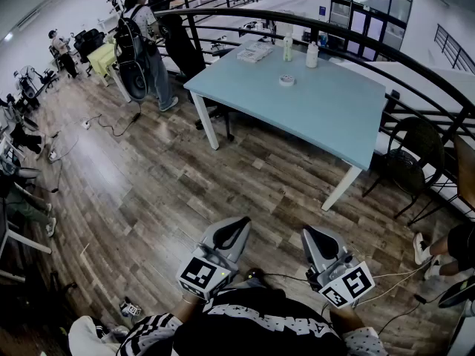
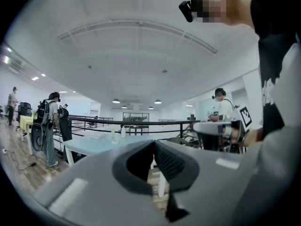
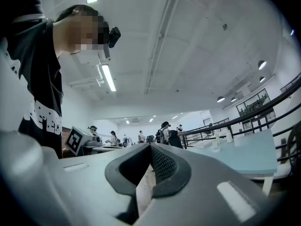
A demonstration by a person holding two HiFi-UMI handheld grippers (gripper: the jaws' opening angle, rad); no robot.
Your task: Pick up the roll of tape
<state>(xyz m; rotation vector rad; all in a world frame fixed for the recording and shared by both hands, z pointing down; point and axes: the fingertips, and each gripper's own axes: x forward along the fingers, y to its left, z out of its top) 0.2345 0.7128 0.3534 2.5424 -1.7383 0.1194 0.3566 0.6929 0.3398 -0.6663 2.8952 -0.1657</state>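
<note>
1. Your left gripper (image 1: 239,225) is held low, just in front of your waist. Its fingers (image 2: 171,160) meet at the tips with nothing between them.
2. Your right gripper (image 1: 309,235) is beside it, and its fingers (image 3: 162,166) are also closed together and empty.
3. Both grippers are over the wooden floor (image 1: 171,191), well short of the tabletop (image 1: 319,117).
4. That pale blue tabletop stands ahead of you on white legs, with a black railing (image 1: 245,13) curving behind it.
5. You can see the roll of tape (image 1: 286,80) lying flat on the tabletop toward its far side. It is untouched and well apart from both grippers.
6. Beyond the tape, near the far edge, two bottles (image 1: 288,48) stand upright. A flat white stack (image 1: 254,51) lies to their left.
7. To the right of the tabletop there is a black chair (image 1: 412,162). Past its left end a person wearing a backpack (image 1: 145,43) stands on the floor.
</note>
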